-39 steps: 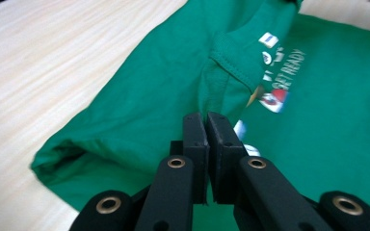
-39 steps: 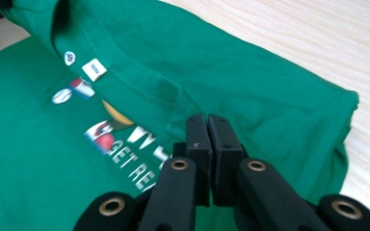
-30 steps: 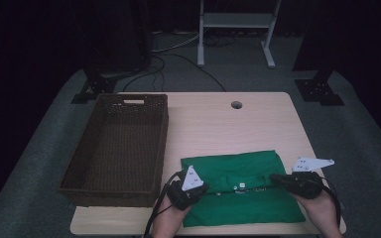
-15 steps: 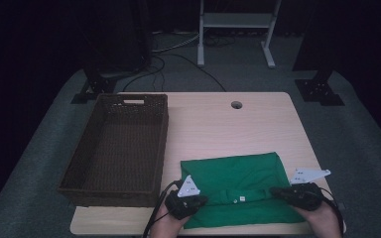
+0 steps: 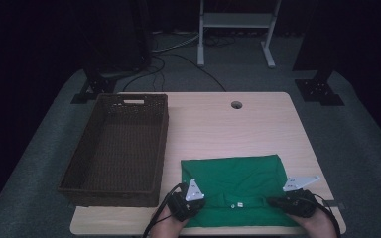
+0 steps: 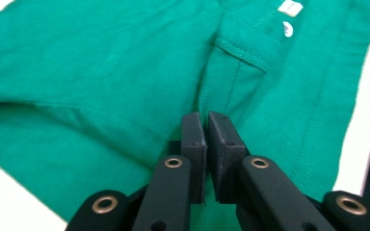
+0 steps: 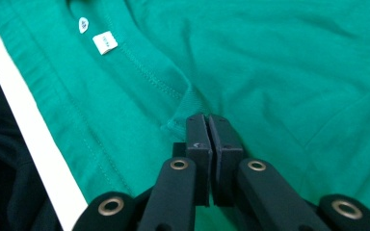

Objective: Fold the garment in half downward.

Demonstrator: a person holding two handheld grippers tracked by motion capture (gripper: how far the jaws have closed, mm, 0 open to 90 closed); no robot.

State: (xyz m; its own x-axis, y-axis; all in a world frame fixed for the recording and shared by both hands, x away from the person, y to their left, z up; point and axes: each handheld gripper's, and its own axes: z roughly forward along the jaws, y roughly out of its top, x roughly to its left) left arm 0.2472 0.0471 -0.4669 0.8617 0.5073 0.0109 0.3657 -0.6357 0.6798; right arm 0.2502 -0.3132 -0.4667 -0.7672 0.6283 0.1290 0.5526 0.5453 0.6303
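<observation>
Both hands have drawn back toward the worktop's (image 5: 258,124) near edge, spreading the green shirt (image 5: 238,178) flat beside the wicker basket (image 5: 114,148). Left hand-held gripper (image 5: 191,203) and right hand-held gripper (image 5: 278,202) each clamp shirt fabric.

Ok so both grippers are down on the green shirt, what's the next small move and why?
Probably open both and lift clear. The left gripper and right gripper are shut on the shirt, which already lies folded flat on the table beside the basket, so the fold looks placed.
</observation>
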